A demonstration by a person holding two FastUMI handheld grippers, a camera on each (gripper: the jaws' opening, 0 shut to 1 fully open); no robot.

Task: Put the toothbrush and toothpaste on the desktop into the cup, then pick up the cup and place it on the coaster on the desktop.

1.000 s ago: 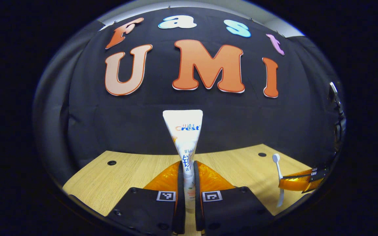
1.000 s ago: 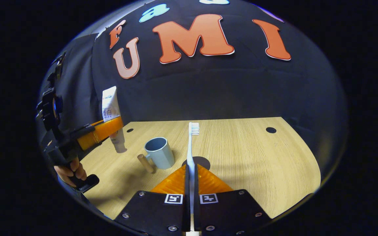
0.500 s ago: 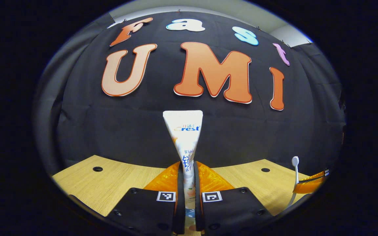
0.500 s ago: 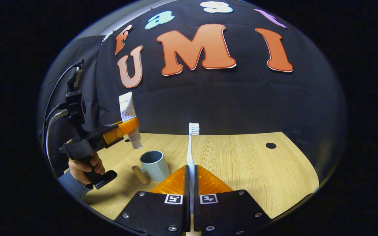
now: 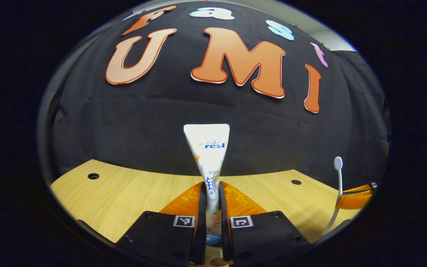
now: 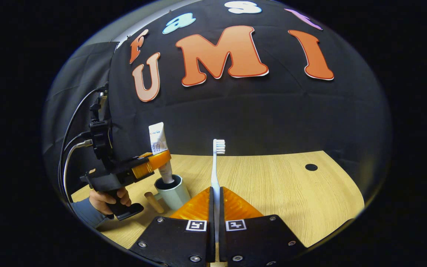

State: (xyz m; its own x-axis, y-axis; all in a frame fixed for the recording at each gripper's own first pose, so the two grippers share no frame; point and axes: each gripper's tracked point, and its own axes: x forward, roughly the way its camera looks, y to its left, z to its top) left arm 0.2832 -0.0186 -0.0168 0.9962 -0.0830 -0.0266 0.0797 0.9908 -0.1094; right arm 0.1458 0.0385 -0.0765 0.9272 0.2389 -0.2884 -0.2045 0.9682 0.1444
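At the lower left of the right gripper view, the left gripper (image 6: pixel 158 160), clamped on the toothpaste (image 6: pixel 158 142), has its cap end inside the cup (image 6: pixel 171 190), so release comes next, while the right gripper (image 6: pixel 215 207) pinches the upright toothbrush (image 6: pixel 217 159).

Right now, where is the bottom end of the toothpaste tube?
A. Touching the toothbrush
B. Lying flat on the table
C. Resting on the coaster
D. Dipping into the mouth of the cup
D. In the right gripper view the left tongs hold the toothpaste tube upright, and its lower end sits inside the rim of the cup; the toothbrush stands apart in the right tongs.
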